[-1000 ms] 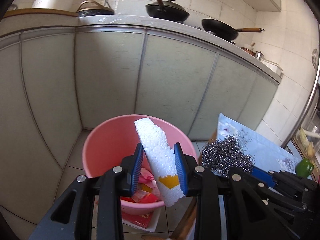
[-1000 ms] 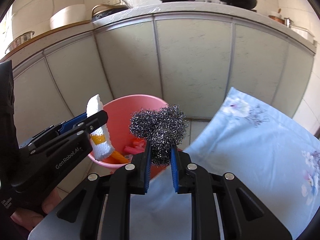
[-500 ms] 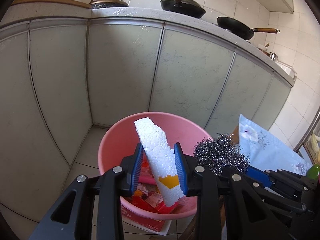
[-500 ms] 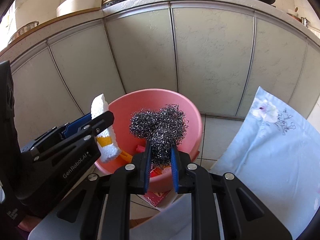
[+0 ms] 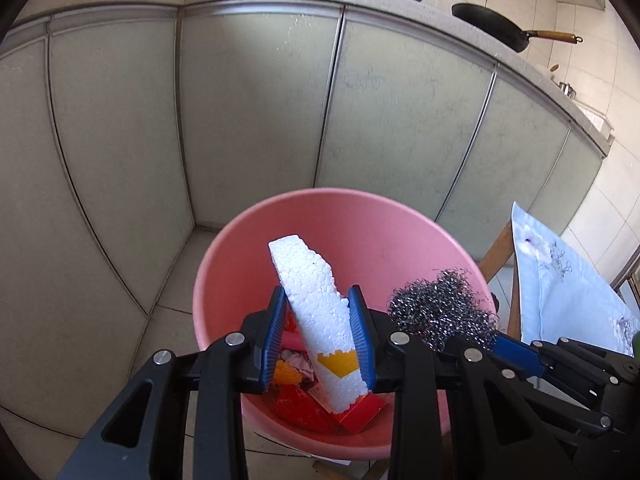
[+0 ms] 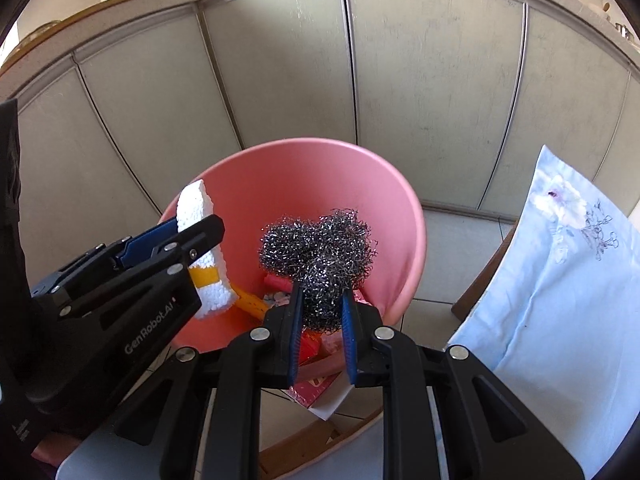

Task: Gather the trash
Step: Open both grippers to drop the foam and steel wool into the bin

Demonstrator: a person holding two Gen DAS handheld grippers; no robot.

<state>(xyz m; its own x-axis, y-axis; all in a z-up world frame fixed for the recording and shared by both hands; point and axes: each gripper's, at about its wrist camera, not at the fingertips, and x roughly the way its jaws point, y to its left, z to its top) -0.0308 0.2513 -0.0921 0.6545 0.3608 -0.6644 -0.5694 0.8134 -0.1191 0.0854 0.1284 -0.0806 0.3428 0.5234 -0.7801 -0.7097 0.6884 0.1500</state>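
While both hands hang over the pink basin [image 5: 360,240], the left gripper [image 5: 320,336] clamps a white foam slab [image 5: 316,312] tilted above the basin's red scraps [image 5: 304,404], and just beside it the right gripper [image 6: 320,320] pinches a steel wool wad [image 6: 320,248]. Compared with a second ago, both loads sit lower and the basin fills more of each view.

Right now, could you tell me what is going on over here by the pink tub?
A person is collecting trash with a pair of tongs in each hand. The left tongs are clamped on a white foam block, and the right tongs grip a wad of steel wool. Both pieces are held over the pink tub, which already holds red wrappers and other scraps. Neither piece has been released.
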